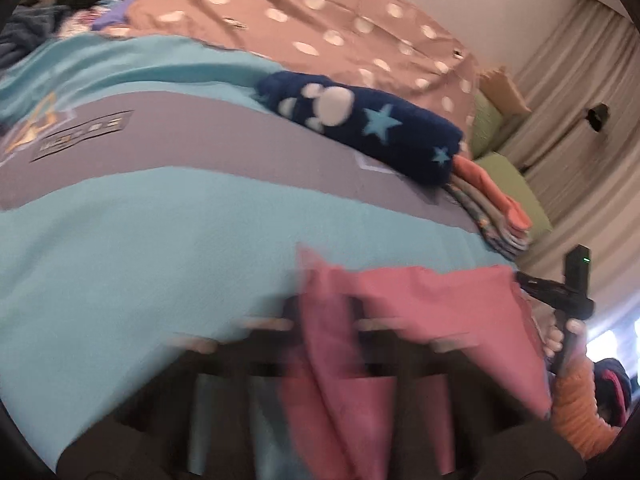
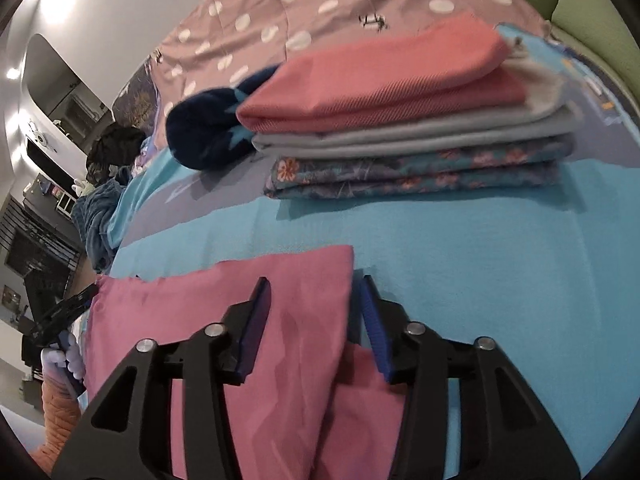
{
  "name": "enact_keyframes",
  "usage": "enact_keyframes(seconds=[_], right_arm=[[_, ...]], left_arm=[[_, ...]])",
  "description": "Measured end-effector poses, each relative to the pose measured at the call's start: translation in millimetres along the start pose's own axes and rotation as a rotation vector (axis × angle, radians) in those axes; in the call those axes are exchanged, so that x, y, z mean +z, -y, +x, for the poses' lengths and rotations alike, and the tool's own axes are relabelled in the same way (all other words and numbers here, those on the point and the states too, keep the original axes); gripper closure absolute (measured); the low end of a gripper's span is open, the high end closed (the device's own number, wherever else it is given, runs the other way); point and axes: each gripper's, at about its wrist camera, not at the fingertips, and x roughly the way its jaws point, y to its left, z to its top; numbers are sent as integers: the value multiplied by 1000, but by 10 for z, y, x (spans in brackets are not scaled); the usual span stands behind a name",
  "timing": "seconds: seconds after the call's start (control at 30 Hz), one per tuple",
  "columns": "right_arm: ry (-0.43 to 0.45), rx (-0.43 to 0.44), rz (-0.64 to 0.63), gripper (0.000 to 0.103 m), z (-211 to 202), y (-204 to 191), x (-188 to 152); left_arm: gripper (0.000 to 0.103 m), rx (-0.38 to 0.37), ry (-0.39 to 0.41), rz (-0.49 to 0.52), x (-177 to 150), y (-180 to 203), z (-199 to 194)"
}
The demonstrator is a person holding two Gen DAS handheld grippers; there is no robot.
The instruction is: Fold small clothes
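A pink cloth (image 2: 224,308) lies on the turquoise bedspread (image 2: 500,264). My right gripper (image 2: 316,320) is open, its blue pads on either side of the cloth's right corner. In the left wrist view the same pink cloth (image 1: 440,304) runs between my left gripper's blurred fingers (image 1: 320,328); the blur hides how far apart they are. The right gripper (image 1: 560,296) shows at the cloth's far end there, and the left gripper (image 2: 64,316) shows at the left edge of the right wrist view.
A stack of folded clothes (image 2: 400,128), coral on top, grey and floral below, sits beyond the pink cloth. A navy star-print roll (image 1: 360,124) lies beside it. A dotted mauve sheet (image 1: 304,16), green cushions (image 2: 592,20) and unfolded dark clothes (image 2: 108,168) lie further off.
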Motion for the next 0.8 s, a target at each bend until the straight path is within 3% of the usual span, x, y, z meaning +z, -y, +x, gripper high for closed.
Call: enact_keyframes(seconds=[0.13,0.23,0.3,0.37,0.43,0.5,0.57,0.63,0.7,0.8], right_arm=[[207,34,-35,101,-552,-169,-55],[303,2,-56,101,-865,-211,-47],[306,-29,-68,101,-851,-177,-7],[236,-76,-53,100,-615,-84,31],[169,-167,-25,96,-393,20,-1],[128,-187,25,91,-331,102,-117],[125,-148,46,91,-480,125,-353],[140,-133,24,86,-773,102,-667],[155,-122,15,79,-1059,76,-996],[165,-88,22,76,-1391,58,-1397]], left_arm=[[101,-15,142,111,52,342,-331],[101,-13,183,159,98,490,-463],[101,24,171,173,151,478,-379],[100,44,111,149,180,367,-175],[98,111,48,118,151,211,57],[94,163,23,85,93,101,109],[84,157,41,59,5,67,-36],[67,153,96,79,-147,160,-360],[59,147,126,101,-306,280,-614],[48,102,129,129,-684,515,-995]])
